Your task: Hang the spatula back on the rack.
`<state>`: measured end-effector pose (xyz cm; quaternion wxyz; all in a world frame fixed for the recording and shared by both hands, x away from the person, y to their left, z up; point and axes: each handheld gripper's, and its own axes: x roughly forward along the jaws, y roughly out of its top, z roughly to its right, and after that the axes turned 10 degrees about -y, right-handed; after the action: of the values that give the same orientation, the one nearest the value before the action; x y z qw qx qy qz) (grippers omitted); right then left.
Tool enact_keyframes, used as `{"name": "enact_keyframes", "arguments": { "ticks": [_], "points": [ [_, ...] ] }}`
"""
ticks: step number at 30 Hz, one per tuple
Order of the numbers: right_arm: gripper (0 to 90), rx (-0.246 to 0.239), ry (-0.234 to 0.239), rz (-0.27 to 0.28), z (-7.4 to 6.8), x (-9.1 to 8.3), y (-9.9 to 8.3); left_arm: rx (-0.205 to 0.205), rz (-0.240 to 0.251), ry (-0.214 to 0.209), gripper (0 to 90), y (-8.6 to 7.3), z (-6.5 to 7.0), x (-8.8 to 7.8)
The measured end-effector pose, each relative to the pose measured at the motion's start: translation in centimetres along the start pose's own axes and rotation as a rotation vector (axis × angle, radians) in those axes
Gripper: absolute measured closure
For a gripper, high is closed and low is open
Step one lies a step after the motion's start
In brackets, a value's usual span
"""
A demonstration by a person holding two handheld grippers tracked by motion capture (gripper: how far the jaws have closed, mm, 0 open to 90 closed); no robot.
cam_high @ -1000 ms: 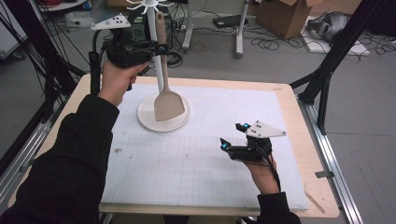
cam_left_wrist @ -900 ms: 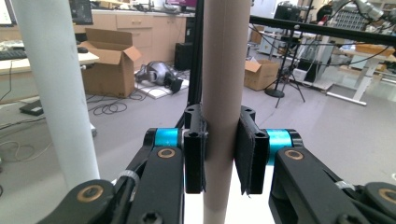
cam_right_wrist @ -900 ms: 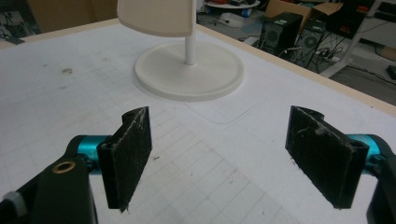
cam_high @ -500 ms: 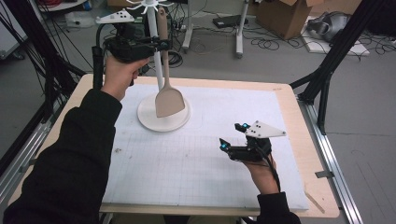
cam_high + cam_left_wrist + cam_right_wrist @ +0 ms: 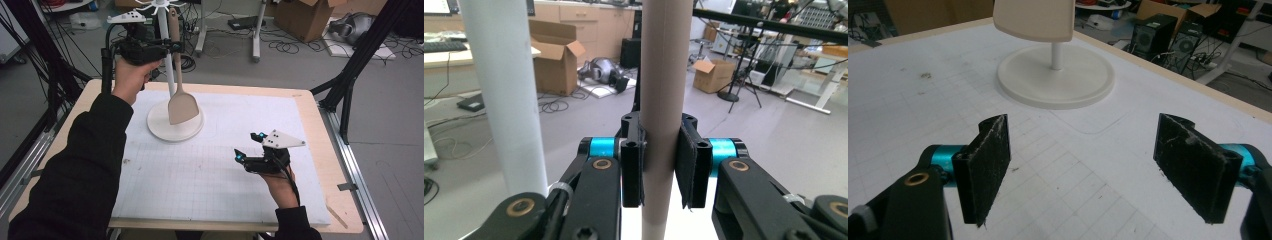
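- Left gripper point(image 5: 172, 47) clamped on the handle of a beige spatula point(image 5: 181, 107), held high beside the white pole of the stand point(image 5: 175, 131), at the table's far left.
- From the high view: spatula hanging almost upright, blade down, just above the round base of the stand and in front of the pole; whether blade and base touch, impossible to tell.
- In the left gripper view, something the high view cannot resolve: both black pads point(image 5: 631, 172) pressed flat against the sides of the spatula handle point(image 5: 661, 100), handle running straight up between them, white pole point(image 5: 504, 95) just beside the handle and apart from it.
- In the right gripper view: lower edge of the spatula blade point(image 5: 1033, 20) seen from table level, with the thin foot of the pole and the round base point(image 5: 1055, 80) behind and below it.
- Right gripper point(image 5: 249, 147) spread wide with nothing between the pads point(image 5: 985, 165), well apart from the stand, over the white gridded mat point(image 5: 200, 185) toward the near right.
- Left hand point(image 5: 131, 77) raised above the stand's base, black sleeve stretched forward from the near left, wrist bent so the gripper points level toward the pole.
- Right hand point(image 5: 280, 187) low over the mat, wrapped around the gripper from behind, jaws aimed toward the stand.
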<state>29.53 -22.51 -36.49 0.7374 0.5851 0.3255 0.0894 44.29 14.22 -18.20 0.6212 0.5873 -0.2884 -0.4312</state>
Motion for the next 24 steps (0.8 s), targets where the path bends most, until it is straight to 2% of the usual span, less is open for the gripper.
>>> {"name": "enact_keyframes", "arguments": {
  "ticks": [7,9,10,11,12,13,15,18,19,23,24],
  "points": [
    [22.0,-0.002,0.003,0.006,0.0,0.0,-0.1,0.017,0.000,0.011,74.6,-0.3,0.1,-0.1],
    [22.1,-0.003,0.001,0.004,0.0,0.0,-0.1,0.012,0.016,0.001,74.1,-0.6,0.0,-0.4],
    [22.1,-0.003,0.001,0.006,0.0,0.0,-0.1,0.012,0.021,0.003,72.4,-0.9,0.0,-0.6],
    [22.1,-0.003,-0.001,0.006,0.0,0.0,-0.2,0.006,0.023,0.009,63.3,-1.2,0.0,-0.7],
    [22.1,-0.001,-0.001,0.005,0.0,0.0,-0.2,0.009,0.010,0.026,59.3,-2.1,-0.1,-1.1],
    [22.1,0.001,-0.004,0.003,0.0,0.0,-0.2,0.009,0.010,0.026,56.0,-2.1,-0.1,-1.1],
    [22.1,0.001,-0.004,0.003,0.0,0.0,-0.2,-0.003,0.027,0.034,52.1,-3.4,-0.1,-2.0],
    [22.2,-0.004,-0.005,0.005,-0.1,0.0,-0.2,0.007,0.037,0.051,45.6,-4.3,0.1,-2.8],
    [22.1,-0.004,-0.001,-0.005,-0.2,0.1,-0.2,0.005,0.047,0.050,40.5,-4.7,0.2,-3.1],
    [22.1,-0.002,-0.003,-0.006,-0.2,0.3,-0.3,0.017,0.073,0.022,37.3,-6.5,0.8,-4.6],
    [22.1,0.000,-0.004,-0.005,-0.2,0.4,-0.3,0.017,0.077,0.019,33.9,-7.0,0.9,-5.1]
  ]
}}
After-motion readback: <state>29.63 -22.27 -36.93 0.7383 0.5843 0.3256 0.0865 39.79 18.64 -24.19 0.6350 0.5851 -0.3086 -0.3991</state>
